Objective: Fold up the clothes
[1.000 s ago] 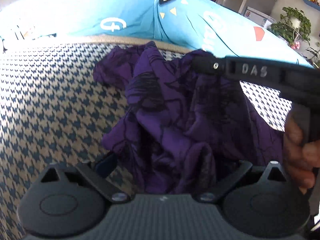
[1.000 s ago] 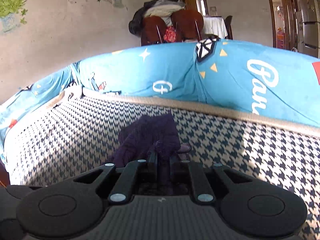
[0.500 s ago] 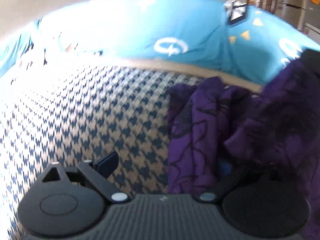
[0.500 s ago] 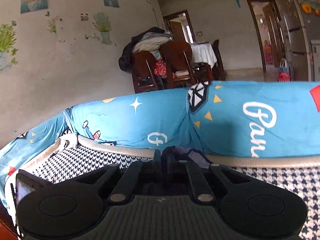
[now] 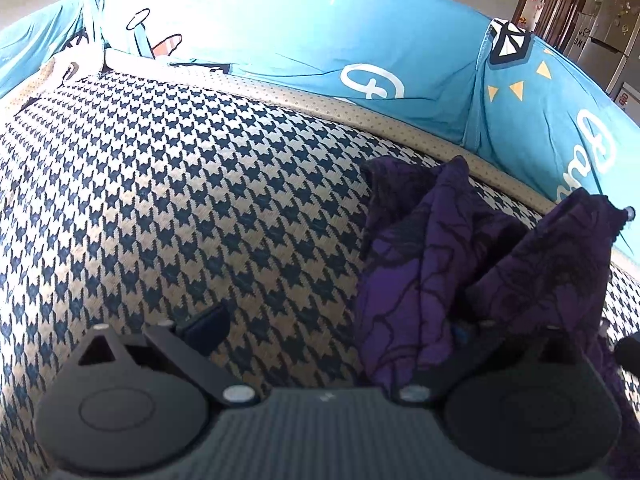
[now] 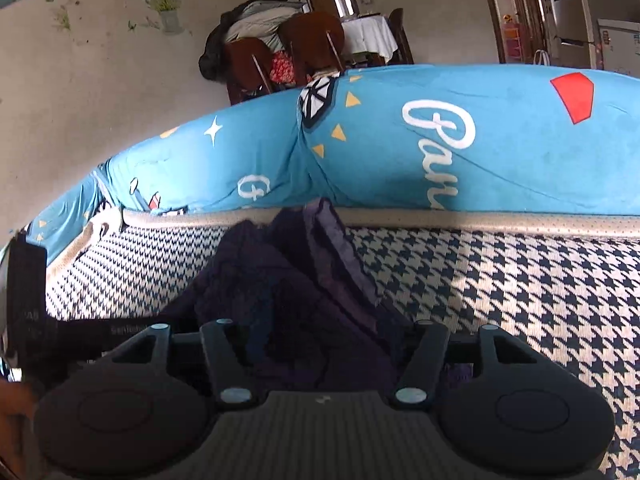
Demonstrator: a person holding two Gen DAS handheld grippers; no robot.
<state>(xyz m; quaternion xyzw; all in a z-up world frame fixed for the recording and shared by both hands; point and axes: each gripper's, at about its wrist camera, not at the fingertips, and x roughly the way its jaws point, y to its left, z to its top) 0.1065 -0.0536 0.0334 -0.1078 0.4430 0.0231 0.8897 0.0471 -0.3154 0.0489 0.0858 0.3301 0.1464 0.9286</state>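
A crumpled purple garment (image 5: 436, 264) with dark line print lies on the houndstooth sofa seat (image 5: 192, 200), near the back cushion. My left gripper (image 5: 332, 328) is open at the garment's left edge. Its left finger (image 5: 204, 324) rests over bare seat, and the cloth covers its right finger. One corner of the cloth peaks up at the far right (image 5: 584, 220). In the right wrist view the garment (image 6: 288, 280) is heaped right in front of my right gripper (image 6: 324, 340). That gripper's linkage arms are spread, so it is open, with the fingers buried under cloth.
A blue printed cover (image 6: 460, 152) wraps the sofa back, with a beige piped edge (image 6: 480, 222) below it. The left gripper's body (image 6: 24, 300) and a hand (image 6: 12, 404) show at the right view's left edge. Chairs and a table (image 6: 304, 48) stand behind the sofa.
My right gripper was shut on the lifted garment; it has come down to the seat and its jaws have spread. The left view has swung left, so the garment now sits at its right.
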